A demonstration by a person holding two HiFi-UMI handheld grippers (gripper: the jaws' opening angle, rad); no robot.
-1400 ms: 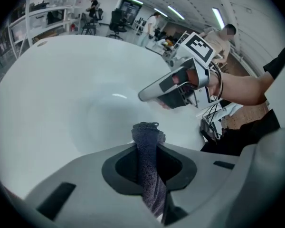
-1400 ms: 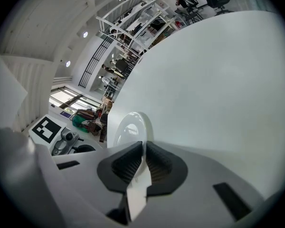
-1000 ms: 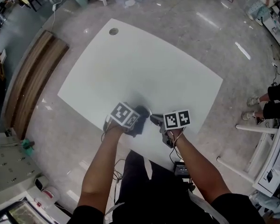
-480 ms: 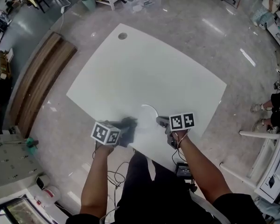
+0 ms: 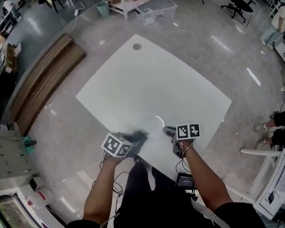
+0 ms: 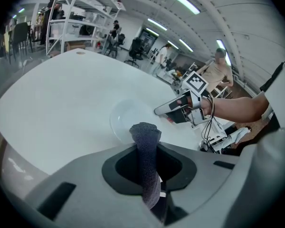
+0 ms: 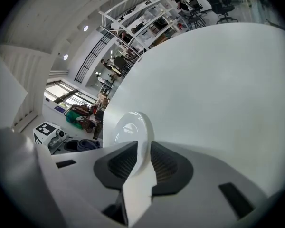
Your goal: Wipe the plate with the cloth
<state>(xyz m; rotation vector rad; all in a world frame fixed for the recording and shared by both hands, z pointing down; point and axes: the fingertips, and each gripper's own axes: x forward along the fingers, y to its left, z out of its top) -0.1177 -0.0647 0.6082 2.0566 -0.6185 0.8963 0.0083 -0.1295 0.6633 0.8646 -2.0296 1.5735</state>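
Note:
A white plate [image 5: 159,121] sits near the front edge of the white table [image 5: 147,75]. In the right gripper view the plate [image 7: 133,129] stands edge-on with its rim between the jaws of my right gripper [image 7: 141,163]. Those jaws are opening and the pads no longer press the rim. In the head view the right gripper [image 5: 167,130] is just right of the plate. My left gripper [image 5: 134,143] is shut on a dark knit cloth [image 6: 146,144], which sticks up from its jaws. It hangs left of the plate [image 6: 127,120], apart from it.
The table has a round hole [image 5: 137,46] at its far corner. A wooden bench [image 5: 42,80] lies on the floor at left. Shelving and a plastic box [image 5: 156,8] stand beyond the table. A person's legs [image 5: 275,122] show at right.
My left gripper has carried the cloth left and toward me, off the plate. The plate's rim now shows. The right gripper has stayed put and its jaws have widened.

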